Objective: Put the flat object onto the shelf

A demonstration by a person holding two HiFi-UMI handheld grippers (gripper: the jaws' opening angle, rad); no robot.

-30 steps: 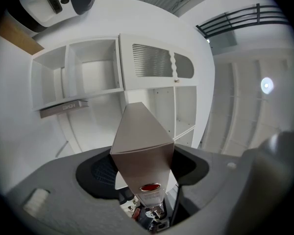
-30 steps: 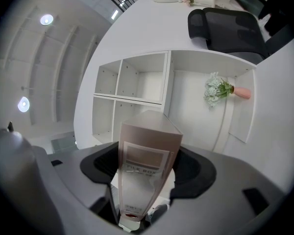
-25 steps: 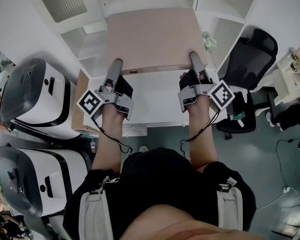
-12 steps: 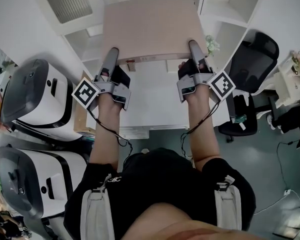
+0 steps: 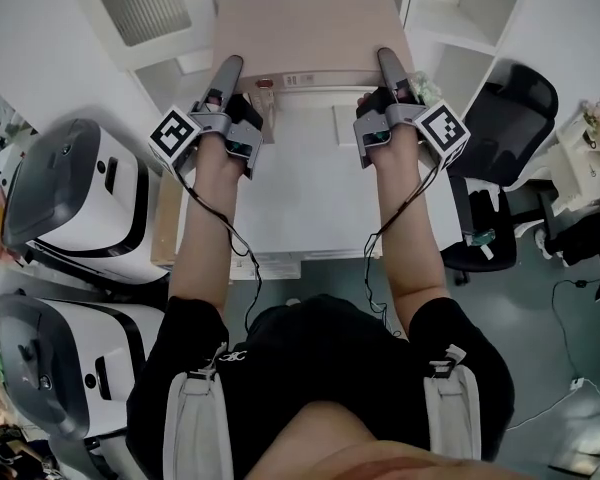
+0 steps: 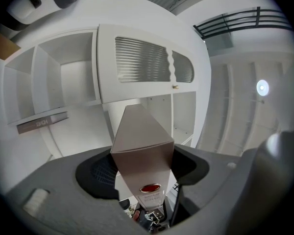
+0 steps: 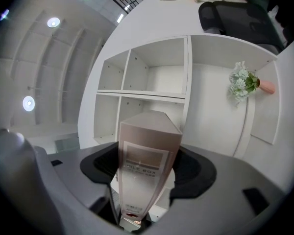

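A flat, wide tan box (image 5: 308, 28) is held level in front of the white shelf unit (image 5: 450, 23), its far edge reaching into the middle opening. My left gripper (image 5: 228, 68) is shut on the box's near left edge, and the box's narrow side with a red sticker (image 6: 143, 155) fills the gap between its jaws. My right gripper (image 5: 390, 63) is shut on the near right edge, and the printed side of the box (image 7: 146, 163) stands clamped between its jaws.
White shelf compartments (image 7: 147, 67) lie ahead, one holding a small flower vase (image 7: 245, 84). A louvred cabinet door (image 6: 142, 60) is at the upper left. Two large white machines (image 5: 70, 198) stand at left and a black office chair (image 5: 505, 118) at right. A white desk (image 5: 310, 208) is below.
Both grippers have carried the box forward and upward, away from the person's body and further towards the shelf opening. Both arms are more stretched out.
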